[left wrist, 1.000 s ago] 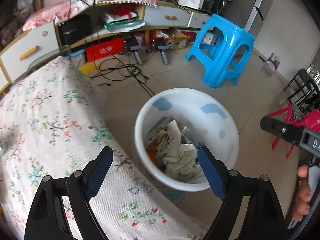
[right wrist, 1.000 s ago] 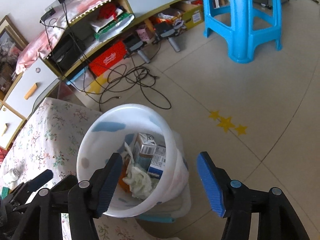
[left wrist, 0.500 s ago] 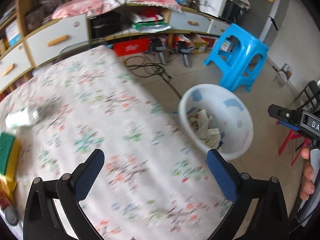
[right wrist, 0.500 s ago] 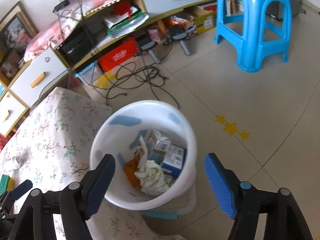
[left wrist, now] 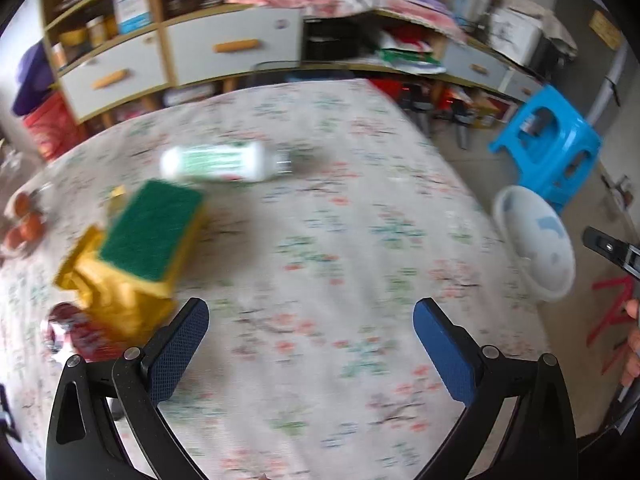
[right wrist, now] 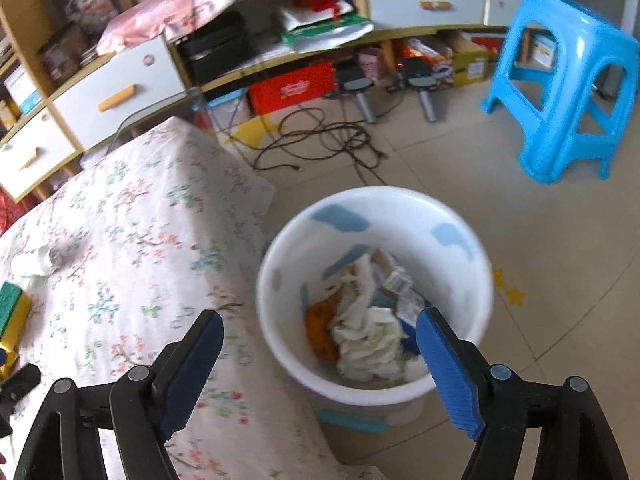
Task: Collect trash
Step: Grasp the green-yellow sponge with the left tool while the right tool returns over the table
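Observation:
My left gripper [left wrist: 311, 307] hangs wide open over the floral tablecloth [left wrist: 360, 208], with nothing between its pads. Ahead of it on the left lie a white bottle with a green label [left wrist: 216, 162], a green-and-yellow sponge [left wrist: 152, 232] on a crumpled yellow wrapper [left wrist: 116, 304], and a red packet [left wrist: 76, 332]. My right gripper [right wrist: 318, 318] is over the table edge and the white bin [right wrist: 280, 264]; its jaws are opening and hold nothing. The bin contains crumpled white tissue [right wrist: 368, 332], an orange scrap [right wrist: 320, 328] and small cartons [right wrist: 404, 300].
The white bin [left wrist: 536, 240] stands on the floor off the table's right edge, with a blue stool [left wrist: 548, 148] behind it. Cables [right wrist: 320, 140] trail over the tiles below low shelves. Round red fruits [left wrist: 24, 228] sit at the table's left edge.
The left gripper swung left from the bin to over the table, bringing the bottle and sponge into view, and widened. The right gripper's jaws spread further, and more of the table now shows.

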